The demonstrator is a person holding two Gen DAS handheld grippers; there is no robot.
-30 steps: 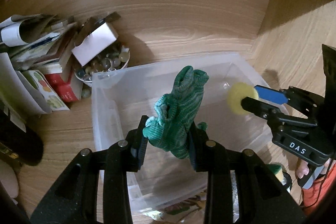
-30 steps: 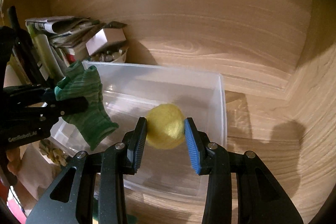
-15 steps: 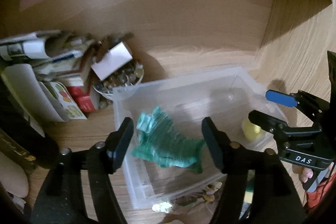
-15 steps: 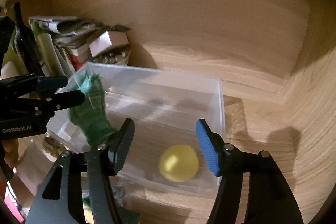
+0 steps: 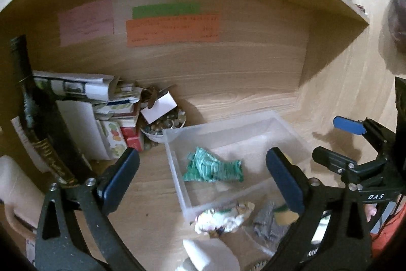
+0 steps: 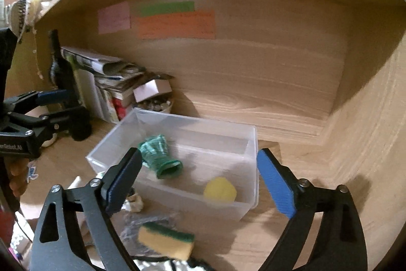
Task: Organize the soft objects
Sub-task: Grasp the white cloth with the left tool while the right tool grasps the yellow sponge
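Note:
A clear plastic bin [image 5: 175, 169] [image 6: 250, 144] stands on the wooden shelf. A green knitted glove [image 5: 212, 168] [image 6: 159, 156] lies inside it at the left. A yellow soft ball [image 6: 220, 189] lies inside at the right front. My left gripper [image 5: 203, 180] is open and empty, pulled back above the bin. My right gripper [image 6: 199, 183] is open and empty, also back from the bin; it shows from the side in the left wrist view [image 5: 337, 141]. A yellow-green sponge [image 6: 165, 240], a grey cloth [image 5: 265, 222] and a pale soft toy [image 5: 224, 217] lie in front of the bin.
A dark bottle [image 5: 38, 118], stacked books and papers [image 5: 101, 113] and a bowl of marbles [image 5: 165, 123] with a white box crowd the shelf's left. Coloured notes [image 5: 172, 27] stick to the back wall. The shelf's side wall [image 6: 368, 131] rises at right.
Both grippers opened and dropped the glove and the ball into the bin, then pulled back and up away from it.

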